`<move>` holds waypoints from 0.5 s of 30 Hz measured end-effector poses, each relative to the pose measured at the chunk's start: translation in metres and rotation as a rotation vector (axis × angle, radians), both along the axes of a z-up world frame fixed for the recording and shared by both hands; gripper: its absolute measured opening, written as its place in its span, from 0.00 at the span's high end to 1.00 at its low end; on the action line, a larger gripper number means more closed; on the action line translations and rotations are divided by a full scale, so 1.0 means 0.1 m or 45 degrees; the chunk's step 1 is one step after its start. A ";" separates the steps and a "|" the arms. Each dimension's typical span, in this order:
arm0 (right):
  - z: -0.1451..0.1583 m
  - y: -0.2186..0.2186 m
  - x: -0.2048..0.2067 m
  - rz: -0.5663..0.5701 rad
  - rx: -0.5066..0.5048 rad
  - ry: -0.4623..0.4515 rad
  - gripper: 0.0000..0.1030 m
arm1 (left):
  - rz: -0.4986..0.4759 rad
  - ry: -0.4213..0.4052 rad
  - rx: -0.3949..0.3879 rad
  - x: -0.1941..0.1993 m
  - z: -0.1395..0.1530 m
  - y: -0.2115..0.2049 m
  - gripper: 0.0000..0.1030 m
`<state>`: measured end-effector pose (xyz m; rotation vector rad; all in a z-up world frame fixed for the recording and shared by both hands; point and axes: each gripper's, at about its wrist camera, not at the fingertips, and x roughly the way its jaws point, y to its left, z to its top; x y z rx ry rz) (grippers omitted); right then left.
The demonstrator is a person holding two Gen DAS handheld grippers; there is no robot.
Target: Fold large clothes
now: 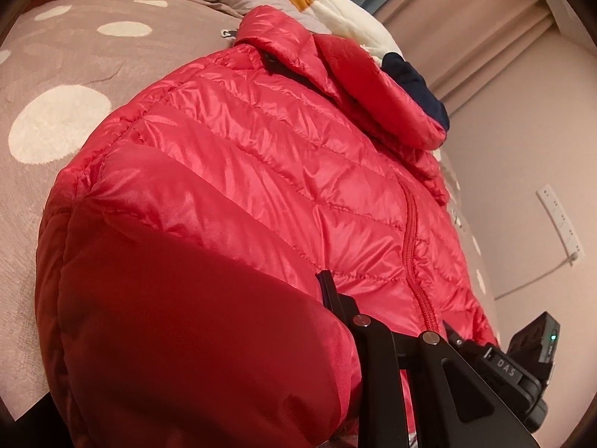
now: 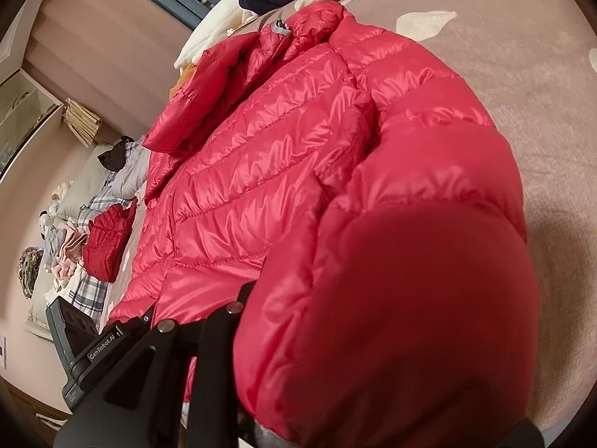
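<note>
A red quilted down jacket [image 1: 261,156] lies front up on the bed, zip closed, collar at the far end; it also fills the right wrist view [image 2: 283,156]. My left gripper [image 1: 335,298] is shut on the jacket's left sleeve [image 1: 179,328], which drapes over the camera's near left. My right gripper [image 2: 242,298] is shut on the right sleeve [image 2: 410,298], which bulges over the near right. Only one black finger [image 1: 326,287] shows in the left view and one finger [image 2: 246,293] in the right view; the rest is hidden under fabric.
The bed has a taupe cover with white dots [image 1: 59,123]. A pile of white, navy and mustard clothes [image 1: 347,15] lies past the collar. A folded red garment [image 2: 106,242] and other clothes lie at the left. Curtains [image 1: 466,18] and a wall socket [image 1: 559,220] are beyond.
</note>
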<state>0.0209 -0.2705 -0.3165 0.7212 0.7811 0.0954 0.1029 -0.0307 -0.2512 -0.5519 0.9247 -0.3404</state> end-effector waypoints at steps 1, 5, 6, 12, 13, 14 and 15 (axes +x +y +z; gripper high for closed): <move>0.00 0.00 -0.01 0.000 -0.001 -0.002 0.85 | -0.002 -0.004 0.021 0.00 0.01 -0.02 0.77; 0.00 0.01 -0.01 0.003 -0.001 -0.009 0.85 | -0.016 -0.020 0.116 0.00 0.06 -0.09 0.77; 0.01 0.01 -0.01 0.005 -0.006 -0.010 0.85 | -0.016 -0.022 0.135 0.01 0.06 -0.11 0.77; 0.01 0.06 -0.03 0.010 -0.051 -0.032 0.85 | -0.011 -0.024 0.226 0.01 0.11 -0.18 0.77; 0.01 0.06 -0.03 0.013 -0.059 -0.036 0.85 | -0.015 -0.027 0.243 0.01 0.12 -0.19 0.77; 0.01 0.07 -0.03 0.015 -0.063 -0.036 0.85 | -0.018 -0.027 0.258 0.01 0.13 -0.20 0.77; 0.01 0.07 -0.02 0.016 -0.063 -0.036 0.85 | -0.018 -0.025 0.264 0.01 0.13 -0.20 0.77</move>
